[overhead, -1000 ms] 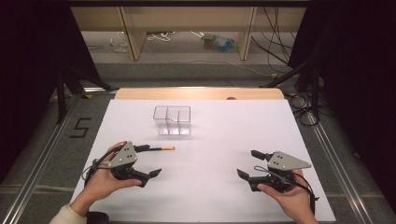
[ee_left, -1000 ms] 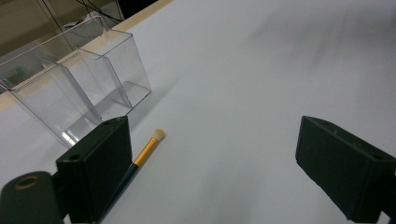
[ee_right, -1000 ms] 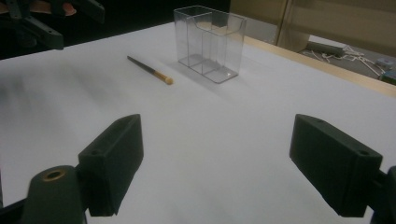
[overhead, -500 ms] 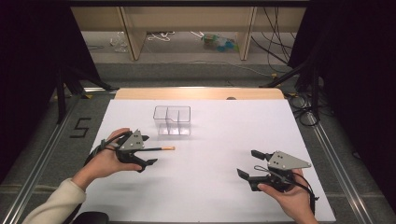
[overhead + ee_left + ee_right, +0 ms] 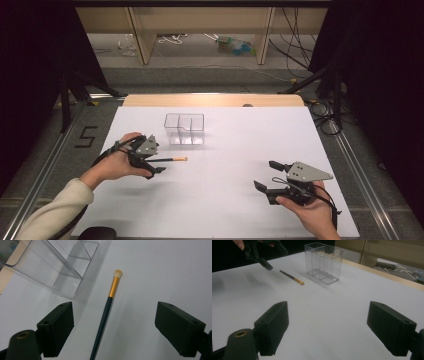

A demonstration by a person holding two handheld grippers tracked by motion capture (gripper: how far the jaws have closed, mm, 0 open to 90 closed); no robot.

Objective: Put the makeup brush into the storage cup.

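The left gripper [image 5: 152, 165] hangs over the dark handle end of a small brush [image 5: 172, 159] that lies flat on the white table [image 5: 225, 200], just in front of the clear box [image 5: 184, 128]. In the left gripper view its jaws stand wide apart, one on either side of the brush [image 5: 106, 312], and neither touches it; the handle runs up between them with clear white table on both sides. The brush's gold band and pale tip point away from the gripper, and the tip lies near the front corner of the box [image 5: 57, 267] without touching it.

The right gripper [image 5: 270, 182] sits well to the right of the box and nearer the person, low over bare table. Its jaws are also spread wide and hold nothing; far beyond them lie the brush [image 5: 292, 277] and the box [image 5: 323, 262].
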